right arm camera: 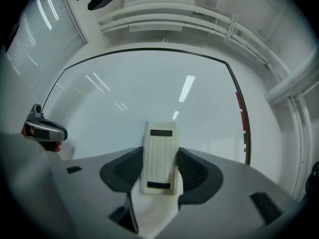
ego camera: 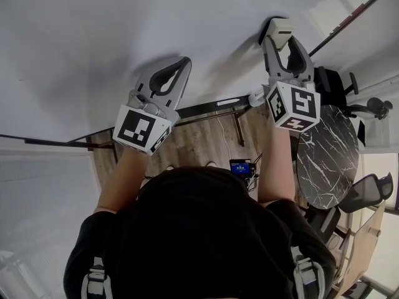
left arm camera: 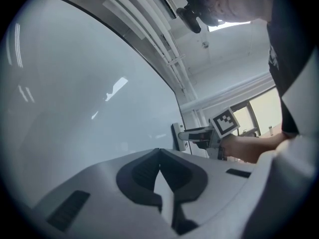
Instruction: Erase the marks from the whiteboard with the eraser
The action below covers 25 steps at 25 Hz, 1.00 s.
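The whiteboard (ego camera: 93, 42) fills the upper part of the head view, and I see no marks on it. A cream ribbed eraser (ego camera: 280, 28) is pinched in my right gripper (ego camera: 282, 35) and pressed flat against the board. In the right gripper view the eraser (right arm camera: 159, 156) stands upright between the jaws of my right gripper (right arm camera: 159, 152), with the whiteboard (right arm camera: 149, 93) behind it. My left gripper (ego camera: 184, 62) is shut on nothing, its tip close to the board. Its own view shows my left gripper (left arm camera: 159, 152) with jaws together, the whiteboard (left arm camera: 75, 103) and the eraser (left arm camera: 178, 137).
Below the board lie its dark stand bar (ego camera: 206, 109) and a wooden floor (ego camera: 199, 142). A round black marble table (ego camera: 327, 157) and office chairs (ego camera: 368, 192) stand at the right. A small lit screen (ego camera: 240, 167) sits near the person's chest. Window blinds (right arm camera: 35, 39) hang left of the board.
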Tool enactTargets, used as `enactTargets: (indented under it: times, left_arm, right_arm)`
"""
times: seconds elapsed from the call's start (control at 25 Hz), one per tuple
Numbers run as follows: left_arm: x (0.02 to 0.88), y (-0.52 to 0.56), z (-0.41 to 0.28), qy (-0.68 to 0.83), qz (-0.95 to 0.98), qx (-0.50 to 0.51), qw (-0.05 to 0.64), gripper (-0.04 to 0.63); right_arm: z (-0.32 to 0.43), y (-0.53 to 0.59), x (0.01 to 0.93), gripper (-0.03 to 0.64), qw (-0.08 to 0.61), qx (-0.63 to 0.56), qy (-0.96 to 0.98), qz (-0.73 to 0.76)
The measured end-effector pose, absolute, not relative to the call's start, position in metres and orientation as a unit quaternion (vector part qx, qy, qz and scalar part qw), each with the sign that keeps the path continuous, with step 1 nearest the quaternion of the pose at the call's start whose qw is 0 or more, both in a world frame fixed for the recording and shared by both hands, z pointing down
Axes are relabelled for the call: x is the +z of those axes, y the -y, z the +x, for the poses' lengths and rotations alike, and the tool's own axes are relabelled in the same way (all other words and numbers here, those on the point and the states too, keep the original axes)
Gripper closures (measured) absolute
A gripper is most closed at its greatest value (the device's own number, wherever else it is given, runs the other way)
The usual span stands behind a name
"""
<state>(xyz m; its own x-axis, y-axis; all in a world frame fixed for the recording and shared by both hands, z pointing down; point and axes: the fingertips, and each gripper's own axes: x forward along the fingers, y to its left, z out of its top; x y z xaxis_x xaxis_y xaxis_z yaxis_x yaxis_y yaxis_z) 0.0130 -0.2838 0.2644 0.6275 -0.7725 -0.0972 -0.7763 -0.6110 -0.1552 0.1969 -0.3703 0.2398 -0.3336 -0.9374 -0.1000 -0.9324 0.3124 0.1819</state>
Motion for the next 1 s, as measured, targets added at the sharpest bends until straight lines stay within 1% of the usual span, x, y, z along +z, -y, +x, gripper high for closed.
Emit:
enactTargets:
  times: [0.2,0.4,0.56,1.0]
  left_arm:
    - [0.260,0.278,0.005,-0.434,-0.896,0.010,0.091,0.591]
    - [0.260,0.266,-0.008,-0.439,-0.894,0.015,0.090,0.591]
    - [0.253,0.259,-0.021,-0.442,-0.892,0.020,0.096,0.591]
    - [0.243,0.243,-0.052,-0.446,-0.888,0.019,0.106,0.591]
  right_arm:
    - [0.209,0.371,0.240,0.397,0.018,-0.092,0.803,0.588]
    - [0.198,0.350,0.234,0.397,0.019,-0.101,0.802,0.589]
    - [0.168,0.328,0.222,0.397,0.009,-0.111,0.817,0.566]
    - [0.087,0.290,0.221,0.397,0.014,-0.121,0.845,0.521]
